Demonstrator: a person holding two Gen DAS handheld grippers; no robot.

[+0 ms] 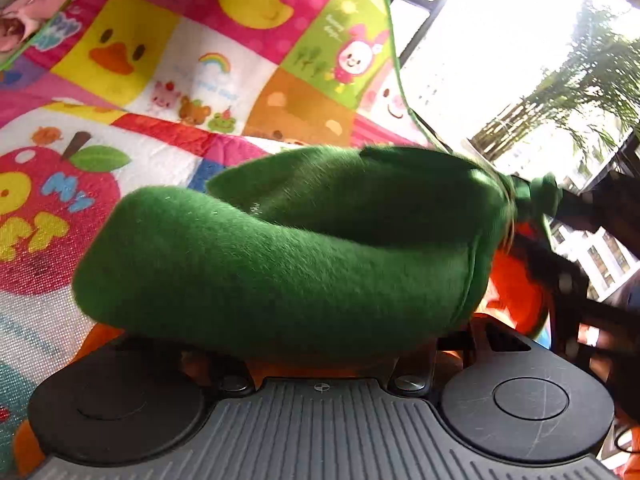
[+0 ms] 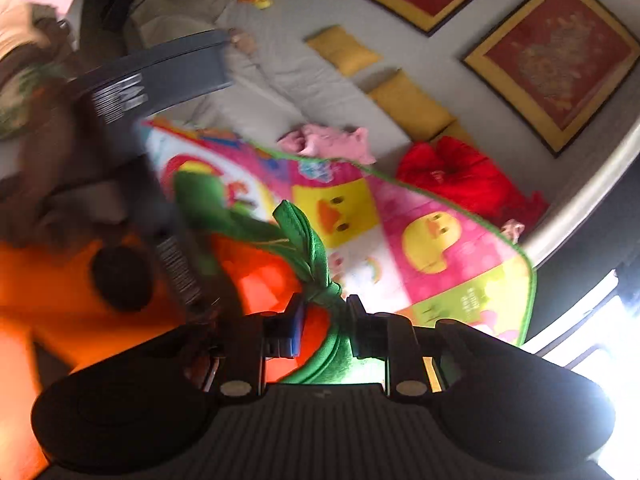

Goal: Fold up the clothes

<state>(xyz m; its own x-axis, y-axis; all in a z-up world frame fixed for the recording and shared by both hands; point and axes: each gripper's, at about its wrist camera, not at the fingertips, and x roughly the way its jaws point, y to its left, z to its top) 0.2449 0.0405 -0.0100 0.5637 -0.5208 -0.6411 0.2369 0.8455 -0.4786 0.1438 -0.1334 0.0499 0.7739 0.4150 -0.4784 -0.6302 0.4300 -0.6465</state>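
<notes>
Green fleece cloth (image 1: pixel 288 248) fills the middle of the left wrist view, draped in 2 thick rolls right over the front of the left tool (image 1: pixel 320 354), so the fingers are hidden and it cannot be told whether that tool is open or closed. Orange fabric (image 1: pixel 516 280) shows under and beside the green cloth at the right. Behind it lies a patchwork play mat (image 1: pixel 168 80) with ducks, an apple and a rainbow, edged in green. A pink garment (image 1: pixel 36 4) sits at the mat's far left corner.

From the right wrist view, the right tool (image 2: pixel 324 328) is clamped on a bunched green strip of the cloth (image 2: pixel 316 276), which rises from between its fingers (image 2: pixel 294 332) and fans out above them. Orange fabric (image 2: pixel 256 276) hangs just left of the grip. The play mat (image 2: pixel 400 232) spreads beyond on a grey mattress (image 2: pixel 280 64). A red garment (image 2: pixel 464 176) and a pink garment (image 2: pixel 332 142) lie at the mat's far edge. Yellow cushions (image 2: pixel 404 100) line the wall below 3 framed red pictures (image 2: pixel 552 60). The left side of this view is blurred.
</notes>
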